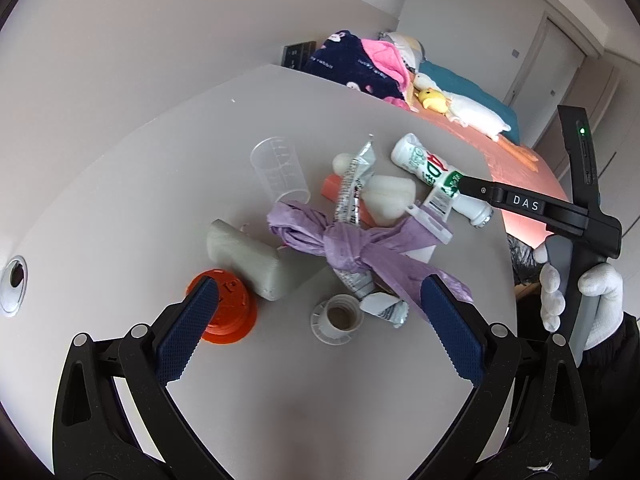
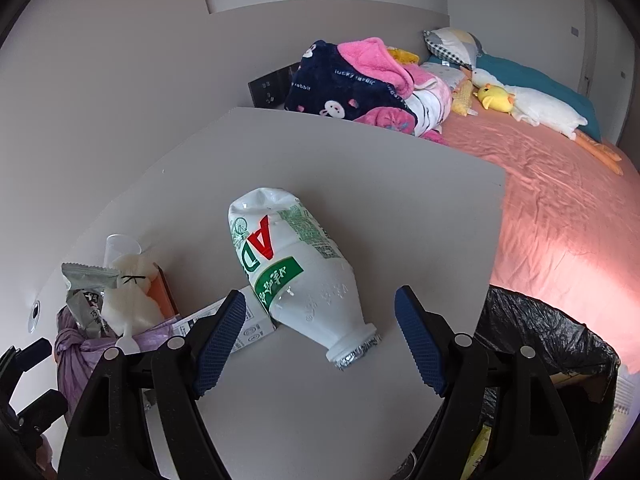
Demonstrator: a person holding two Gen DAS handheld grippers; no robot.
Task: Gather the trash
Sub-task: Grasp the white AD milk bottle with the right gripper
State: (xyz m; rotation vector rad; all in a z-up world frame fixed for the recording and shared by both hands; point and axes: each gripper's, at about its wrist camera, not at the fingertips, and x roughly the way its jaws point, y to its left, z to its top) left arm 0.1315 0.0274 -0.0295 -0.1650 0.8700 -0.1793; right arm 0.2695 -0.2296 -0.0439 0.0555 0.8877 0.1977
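A pile of trash lies on a grey table (image 1: 120, 184). A crushed white AD bottle (image 2: 292, 268) lies on its side, its foil mouth between the open fingers of my right gripper (image 2: 320, 336); it also shows in the left wrist view (image 1: 432, 174). My left gripper (image 1: 320, 304) is open above a white cap ring (image 1: 337, 318), with an orange lid (image 1: 232, 316) by its left finger and a knotted purple bag (image 1: 352, 246) by its right. A silver wrapper (image 1: 354, 176), a grey block (image 1: 250, 258) and a clear cup (image 1: 280, 168) lie beyond.
A bin lined with a black bag (image 2: 548, 332) stands at the table's right edge. A bed with a pink sheet (image 2: 560, 200), blankets and plush toys lies behind. A round cable hole (image 1: 14, 288) sits at the table's left. A small white box (image 2: 244, 328) leans by the bottle.
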